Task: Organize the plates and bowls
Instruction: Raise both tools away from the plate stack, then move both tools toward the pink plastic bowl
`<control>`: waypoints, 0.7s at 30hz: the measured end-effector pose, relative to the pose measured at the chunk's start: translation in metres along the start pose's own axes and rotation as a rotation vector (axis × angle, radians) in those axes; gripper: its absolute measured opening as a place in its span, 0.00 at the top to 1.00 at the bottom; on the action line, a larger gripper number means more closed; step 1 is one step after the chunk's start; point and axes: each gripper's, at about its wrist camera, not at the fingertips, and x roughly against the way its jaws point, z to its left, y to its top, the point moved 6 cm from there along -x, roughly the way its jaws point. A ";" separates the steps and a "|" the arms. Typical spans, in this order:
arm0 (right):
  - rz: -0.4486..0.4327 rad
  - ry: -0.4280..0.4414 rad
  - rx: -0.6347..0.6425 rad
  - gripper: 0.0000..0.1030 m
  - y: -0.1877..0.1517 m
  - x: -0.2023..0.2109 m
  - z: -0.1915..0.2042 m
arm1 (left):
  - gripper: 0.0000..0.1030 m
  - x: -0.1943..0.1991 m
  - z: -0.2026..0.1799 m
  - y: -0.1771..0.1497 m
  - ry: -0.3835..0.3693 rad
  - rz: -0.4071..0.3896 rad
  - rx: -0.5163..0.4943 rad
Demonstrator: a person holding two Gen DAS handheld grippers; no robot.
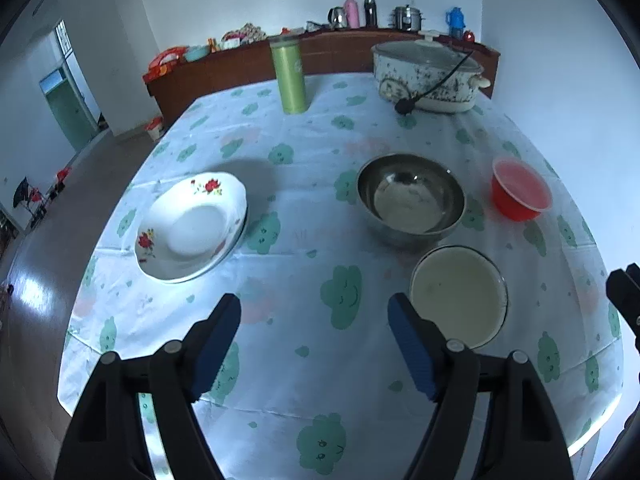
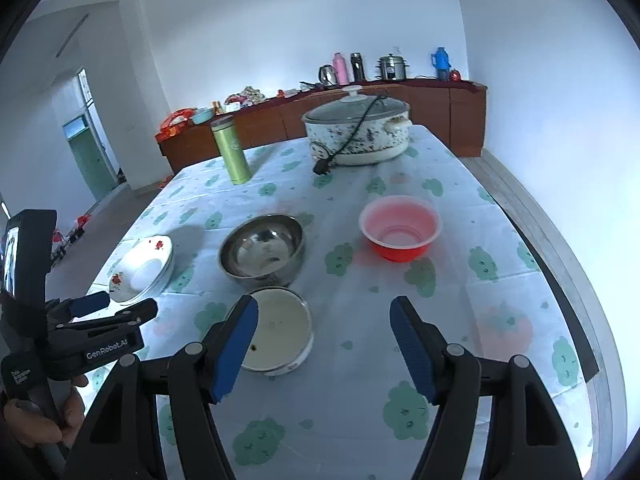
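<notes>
While both tools tilt down over the table (image 1: 304, 216), the left gripper (image 1: 314, 346) and the right gripper (image 2: 324, 344) stand with jaws wide apart, gripping nothing. A hand (image 2: 44, 420) holds the left tool's handle (seen from the right wrist). Beyond the jaws lie the flowered plates (image 1: 192, 226), steel bowl (image 1: 412, 198), red bowl (image 1: 520, 194) and, nearest, the white bowl (image 1: 458, 294).
</notes>
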 end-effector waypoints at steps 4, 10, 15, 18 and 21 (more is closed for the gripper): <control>0.003 -0.014 -0.009 0.32 0.001 -0.002 -0.009 | 0.25 -0.005 -0.002 0.000 -0.004 0.024 0.013; -0.012 -0.038 -0.025 0.32 0.010 -0.003 -0.024 | 0.25 -0.001 -0.007 0.010 -0.003 -0.004 -0.008; -0.038 -0.049 -0.037 0.32 0.021 -0.002 -0.032 | 0.20 0.007 -0.015 0.023 -0.004 -0.040 -0.029; -0.048 -0.052 -0.038 0.32 0.029 -0.004 -0.034 | 0.19 0.009 -0.020 0.030 -0.007 -0.056 -0.044; -0.054 -0.054 -0.041 0.32 0.035 -0.006 -0.035 | 0.19 0.007 -0.024 0.039 -0.014 -0.067 -0.051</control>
